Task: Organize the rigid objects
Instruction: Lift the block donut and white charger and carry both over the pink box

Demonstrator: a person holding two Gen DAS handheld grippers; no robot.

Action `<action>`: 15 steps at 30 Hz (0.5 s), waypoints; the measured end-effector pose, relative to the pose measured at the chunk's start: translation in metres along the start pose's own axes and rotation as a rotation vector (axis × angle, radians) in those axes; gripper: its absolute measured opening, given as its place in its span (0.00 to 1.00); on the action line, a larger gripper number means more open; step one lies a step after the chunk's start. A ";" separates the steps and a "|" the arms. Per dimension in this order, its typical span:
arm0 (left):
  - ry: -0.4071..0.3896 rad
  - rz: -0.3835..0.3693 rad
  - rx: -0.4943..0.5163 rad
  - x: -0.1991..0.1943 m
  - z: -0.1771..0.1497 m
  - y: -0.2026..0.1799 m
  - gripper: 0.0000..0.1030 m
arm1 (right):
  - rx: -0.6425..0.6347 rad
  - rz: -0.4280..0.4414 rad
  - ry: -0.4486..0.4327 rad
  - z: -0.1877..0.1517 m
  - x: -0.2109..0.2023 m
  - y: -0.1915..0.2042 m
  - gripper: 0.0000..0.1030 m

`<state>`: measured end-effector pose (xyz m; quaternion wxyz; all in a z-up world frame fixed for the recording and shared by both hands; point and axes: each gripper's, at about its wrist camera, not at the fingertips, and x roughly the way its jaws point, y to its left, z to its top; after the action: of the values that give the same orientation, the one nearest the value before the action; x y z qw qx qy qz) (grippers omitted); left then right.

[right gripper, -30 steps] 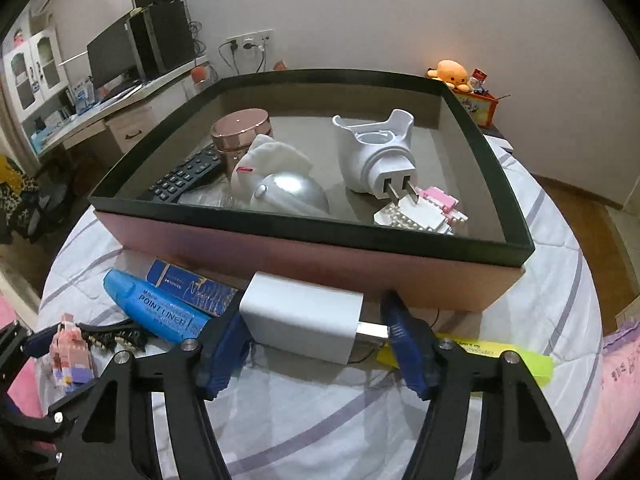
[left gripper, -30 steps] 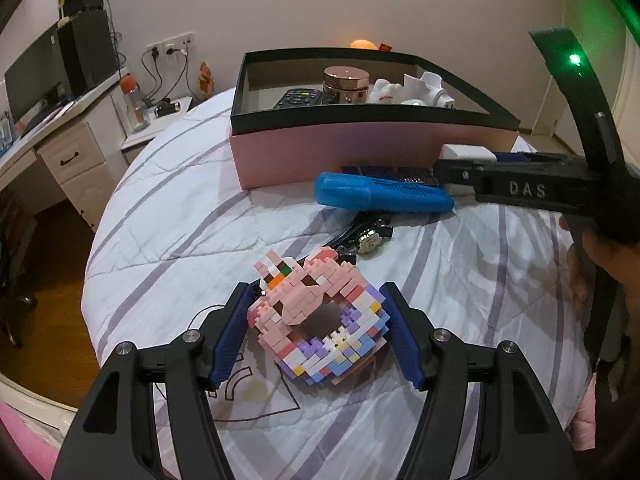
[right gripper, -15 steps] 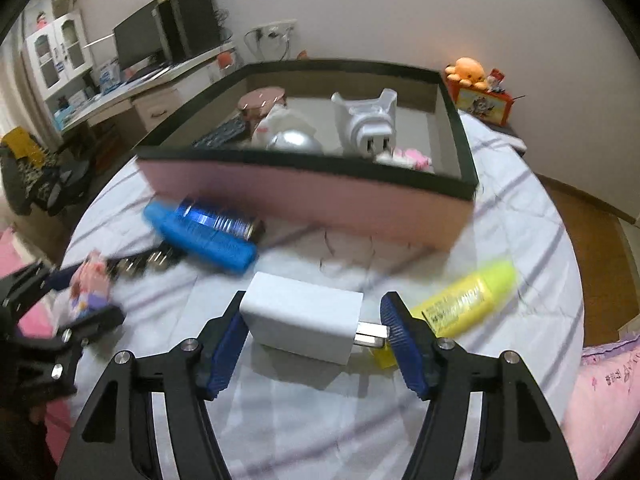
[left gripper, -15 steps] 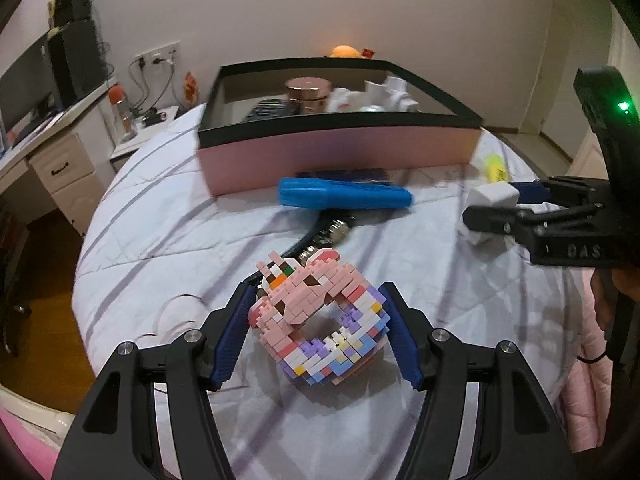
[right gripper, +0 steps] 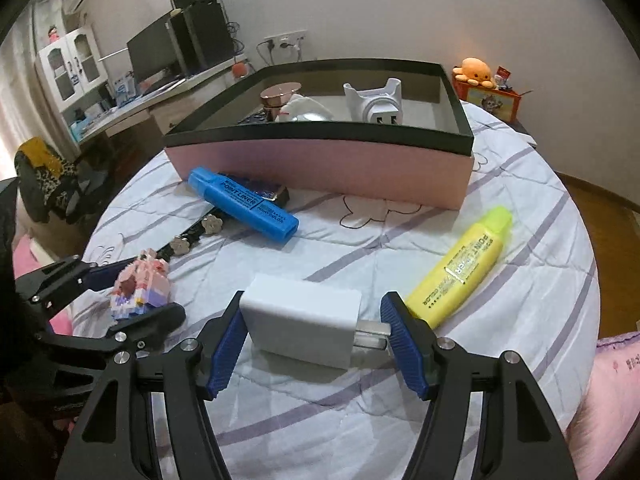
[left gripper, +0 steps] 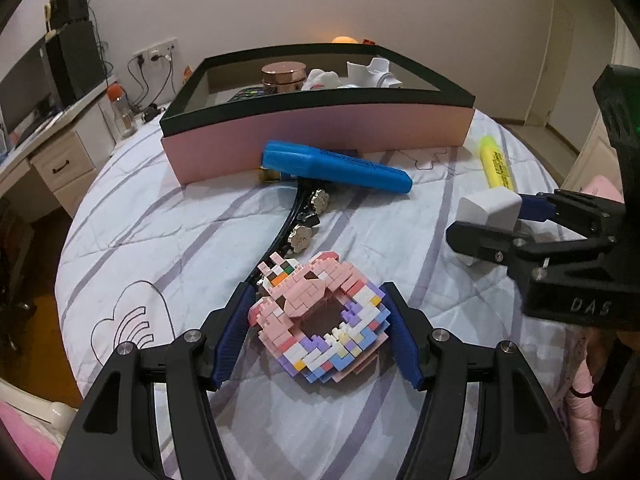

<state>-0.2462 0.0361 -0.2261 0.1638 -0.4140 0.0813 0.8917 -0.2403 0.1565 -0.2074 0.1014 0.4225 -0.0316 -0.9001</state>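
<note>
Both grippers have drawn back from the box [right gripper: 320,160] across the bed [right gripper: 500,280]. The left gripper [left gripper: 318,334] clamps the brick donut [left gripper: 320,320]; the right gripper [right gripper: 312,338] clamps the white charger [right gripper: 300,330], both just above the quilt.

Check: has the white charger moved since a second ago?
Yes. The charger, held in the right gripper, has pulled back from the pink box, which now sits farther off.

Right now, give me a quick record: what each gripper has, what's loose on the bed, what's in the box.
left gripper: closed on brick donut
right gripper: closed on white charger
loose on bed: blue marker, yellow marker, flower strap
box: copper jar, white plug adapter, remote, partly hidden
</note>
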 end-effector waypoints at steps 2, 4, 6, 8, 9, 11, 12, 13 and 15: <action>-0.007 0.001 -0.001 0.000 -0.002 0.000 0.63 | 0.004 -0.004 -0.010 -0.001 0.003 0.001 0.69; -0.013 -0.004 -0.006 0.000 -0.002 0.002 0.63 | 0.007 0.004 -0.027 -0.002 0.004 0.001 0.69; -0.018 -0.010 -0.013 -0.002 -0.001 0.003 0.62 | -0.001 -0.002 -0.045 -0.002 0.003 0.001 0.65; -0.025 0.001 -0.018 -0.005 0.000 0.004 0.62 | -0.010 0.002 -0.038 -0.001 0.004 0.001 0.65; -0.033 0.002 -0.020 -0.008 0.001 0.005 0.62 | -0.013 -0.002 -0.052 0.000 0.002 0.002 0.65; -0.048 0.003 -0.033 -0.014 0.004 0.009 0.62 | -0.020 -0.001 -0.050 0.000 0.000 0.002 0.65; -0.060 0.012 -0.036 -0.018 0.005 0.011 0.62 | -0.020 -0.001 -0.063 0.001 -0.003 0.003 0.65; -0.070 0.018 -0.038 -0.021 0.007 0.012 0.62 | -0.025 -0.002 -0.074 0.002 -0.007 0.004 0.65; -0.091 0.034 -0.043 -0.030 0.010 0.015 0.62 | -0.033 0.005 -0.102 0.005 -0.015 0.006 0.65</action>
<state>-0.2406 0.0180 -0.1972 0.1430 -0.3749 0.0616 0.9139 -0.2338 0.1537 -0.1925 0.1088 0.3741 -0.0230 -0.9207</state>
